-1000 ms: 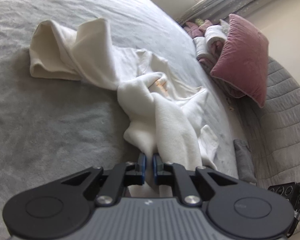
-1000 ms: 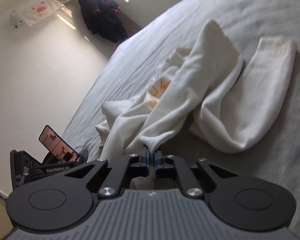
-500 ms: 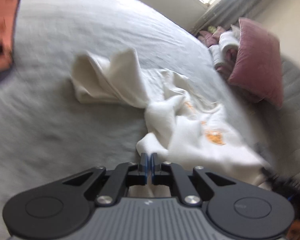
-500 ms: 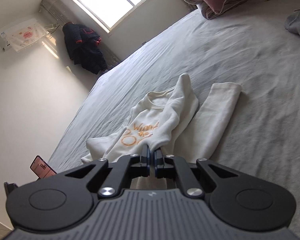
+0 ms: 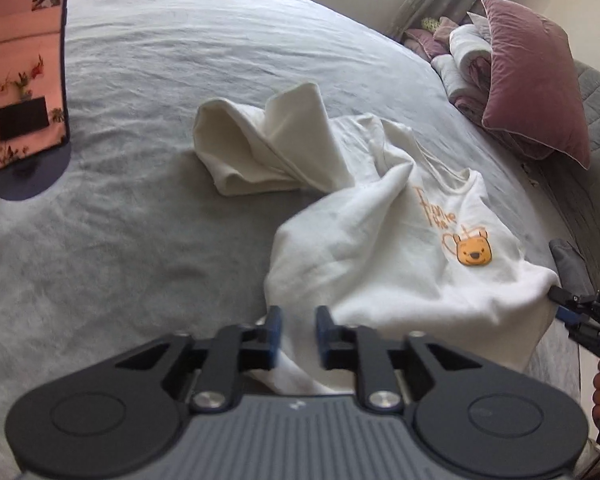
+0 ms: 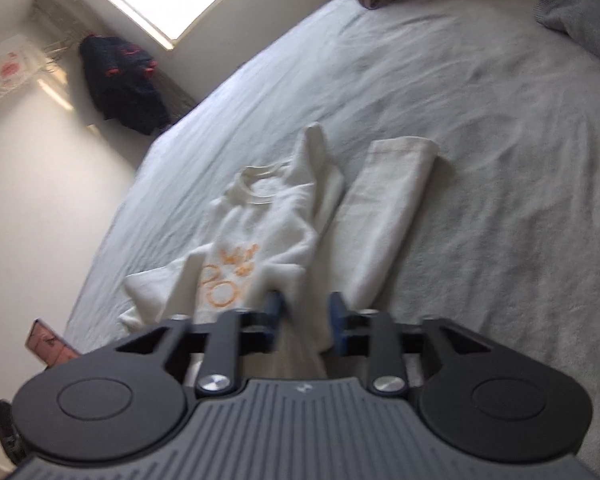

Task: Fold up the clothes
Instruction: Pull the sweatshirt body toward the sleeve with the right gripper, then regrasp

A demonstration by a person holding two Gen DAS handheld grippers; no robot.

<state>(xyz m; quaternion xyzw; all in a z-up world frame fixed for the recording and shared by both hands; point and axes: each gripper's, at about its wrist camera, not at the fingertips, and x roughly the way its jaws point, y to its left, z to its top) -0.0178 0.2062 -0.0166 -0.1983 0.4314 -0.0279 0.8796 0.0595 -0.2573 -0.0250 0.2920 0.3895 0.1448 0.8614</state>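
Fingers of the left gripper point(image 5: 296, 330) are opening over the hem of the white sweatshirt point(image 5: 380, 248), crumpled on the grey bed point(image 5: 140, 200); the right gripper point(image 6: 306, 316) likewise opening, hem loose between, no fold made.

Grey bed point(image 5: 148, 92) w/ wrinkled sheet is carrying everything. White sweatshirt point(image 5: 384, 248) is lying crumpled on it just ahead of left claw point(image 5: 296, 330), sleeves bunched farther out. Pink pillow point(image 5: 536, 88) is resting far ahead-right w/ rolled bedding point(image 5: 466, 60) beside it. Small grey cloth point(image 5: 566, 262) is lying right of claw.
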